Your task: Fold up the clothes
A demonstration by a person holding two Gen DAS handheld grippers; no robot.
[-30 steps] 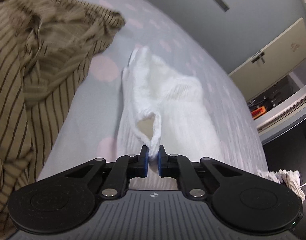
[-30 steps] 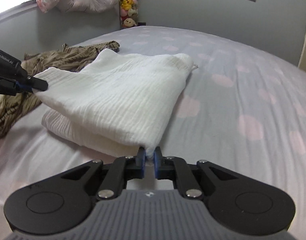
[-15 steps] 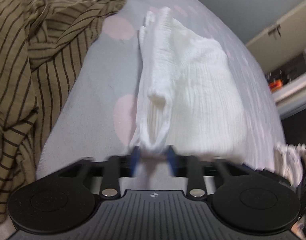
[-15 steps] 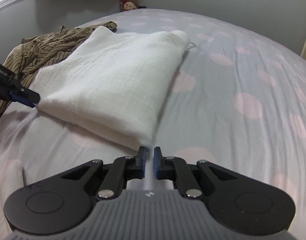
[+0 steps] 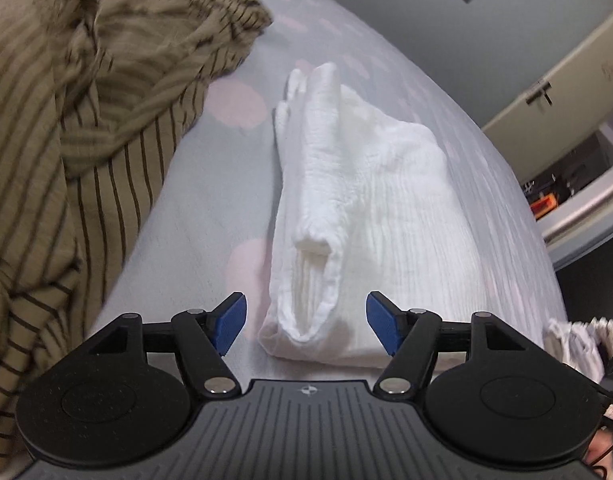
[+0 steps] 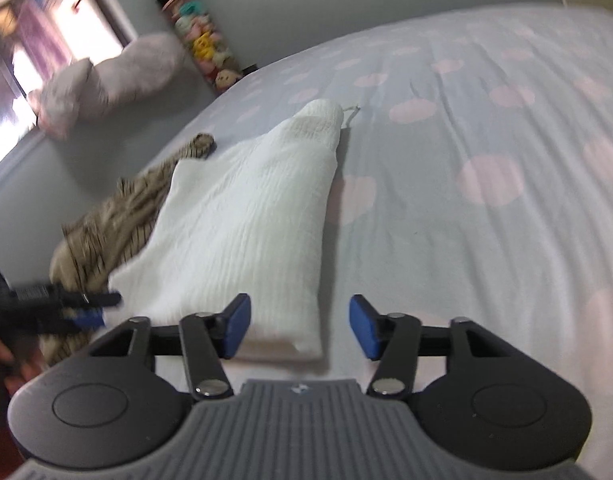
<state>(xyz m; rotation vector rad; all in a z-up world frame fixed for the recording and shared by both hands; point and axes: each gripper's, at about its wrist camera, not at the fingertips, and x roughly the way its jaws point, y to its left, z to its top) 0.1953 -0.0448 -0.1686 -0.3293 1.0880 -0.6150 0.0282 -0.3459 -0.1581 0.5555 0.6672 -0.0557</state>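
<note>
A folded white crinkled cloth point(image 5: 370, 208) lies flat on the pale dotted bedsheet point(image 5: 210, 208). My left gripper point(image 5: 306, 326) hovers at its near corner, jaws still opening, blue pads clear of the fabric on both sides. In the right wrist view the same white cloth point(image 6: 246, 216) stretches away from my right gripper point(image 6: 300, 330), whose jaws are also opening; the cloth's near right corner lies between the pads without being pressed. The left gripper point(image 6: 94, 308) shows at the left edge of that view, by the cloth's other near corner.
A crumpled olive striped garment point(image 5: 66, 152) is heaped left of the white cloth, also olive garment point(image 6: 114, 216). The bedsheet point(image 6: 486, 200) spreads to the right. A pink plush point(image 6: 106, 80) and stacked toys point(image 6: 202, 48) sit by the wall. A cabinet point(image 5: 554, 96) stands beyond the bed.
Both grippers let go of the white cloth's corners and opened; the cloth dropped flat onto the bed. The right gripper rolled, tilting its view, and shifted sideways.
</note>
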